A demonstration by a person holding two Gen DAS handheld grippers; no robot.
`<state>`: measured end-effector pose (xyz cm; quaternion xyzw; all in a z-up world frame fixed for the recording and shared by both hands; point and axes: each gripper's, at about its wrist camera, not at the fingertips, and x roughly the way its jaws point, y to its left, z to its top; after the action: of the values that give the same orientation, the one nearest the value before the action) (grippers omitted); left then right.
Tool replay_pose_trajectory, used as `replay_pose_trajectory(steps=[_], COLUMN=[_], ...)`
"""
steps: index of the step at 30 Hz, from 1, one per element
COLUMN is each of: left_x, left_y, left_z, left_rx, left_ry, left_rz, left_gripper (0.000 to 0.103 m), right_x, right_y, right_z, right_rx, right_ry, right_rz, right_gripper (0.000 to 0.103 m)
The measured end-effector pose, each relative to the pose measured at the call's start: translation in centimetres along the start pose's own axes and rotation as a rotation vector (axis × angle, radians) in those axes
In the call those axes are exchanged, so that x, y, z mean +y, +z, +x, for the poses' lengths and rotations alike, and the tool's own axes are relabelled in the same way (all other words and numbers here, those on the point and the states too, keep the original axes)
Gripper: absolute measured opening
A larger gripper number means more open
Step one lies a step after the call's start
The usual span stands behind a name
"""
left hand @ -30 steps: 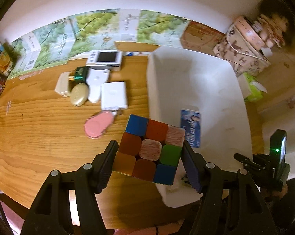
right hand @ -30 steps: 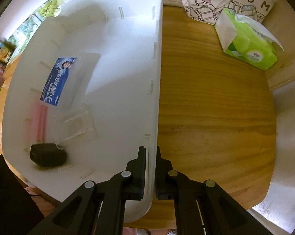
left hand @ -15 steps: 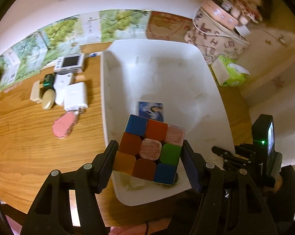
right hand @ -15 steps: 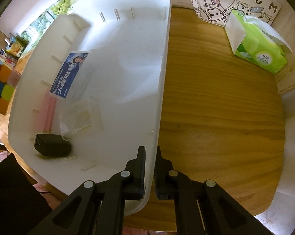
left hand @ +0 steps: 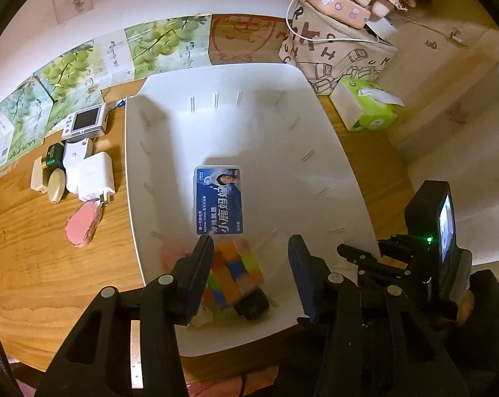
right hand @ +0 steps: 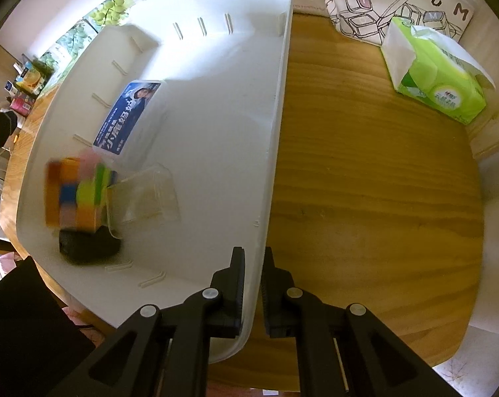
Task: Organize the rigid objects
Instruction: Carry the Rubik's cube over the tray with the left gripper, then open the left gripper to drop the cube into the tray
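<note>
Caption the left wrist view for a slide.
Open left hand-held gripper above the white bin, cube blurred inside by a blue card; small items wait on the table.

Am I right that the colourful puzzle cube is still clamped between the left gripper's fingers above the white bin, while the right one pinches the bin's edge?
Not quite. The left gripper is open and the cube lies loose inside the white bin, blurred, against a small black object; the left wrist view shows this. The right gripper does pinch the bin's edge.
</note>
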<state>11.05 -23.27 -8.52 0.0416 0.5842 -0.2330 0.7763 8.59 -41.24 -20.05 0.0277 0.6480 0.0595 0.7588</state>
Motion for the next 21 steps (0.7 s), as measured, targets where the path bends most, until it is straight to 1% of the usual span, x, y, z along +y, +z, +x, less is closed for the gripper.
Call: replay_pose_trajectory(steps=[6, 8, 11, 13, 17, 19, 21], left_x=[0.4, 0.8, 1.4, 1.9, 2.9, 3.4, 4.0], left_y=[0.0, 0.0, 0.0, 0.0, 0.1, 0.1, 0.0], left_z=[0.3, 0.2, 0.1, 0.0, -0.2, -0.4, -0.7], left_rx=[0.011, 0.010, 0.004, 0.000, -0.003, -0.005, -0.015], left_ry=[0.005, 0.005, 0.015, 0.019, 0.031, 0.029, 0.027], left_rz=[-0.024, -0.040, -0.059, -0.073, -0.093, -0.096, -0.097], left_gripper=[0.050, 0.052, 0.052, 0.057, 0.061, 0.068, 0.069], right_x=[0.0, 0.0, 0.1, 0.1, 0.1, 0.0, -0.1], right_y=[0.1, 0.2, 0.3, 0.4, 0.5, 0.6, 0.6], right_z=[0.0, 0.0, -0.1, -0.1, 0.0, 0.1, 0.1], right_rx=[-0.001, 0.001, 0.004, 0.004, 0.008, 0.011, 0.011], right_ry=[0.001, 0.001, -0.002, -0.003, -0.007, -0.010, -0.015], right_rz=[0.000, 0.001, 0.003, 0.010, 0.024, 0.029, 0.041], right_gripper=[0.009, 0.009, 0.009, 0.009, 0.008, 0.008, 0.008])
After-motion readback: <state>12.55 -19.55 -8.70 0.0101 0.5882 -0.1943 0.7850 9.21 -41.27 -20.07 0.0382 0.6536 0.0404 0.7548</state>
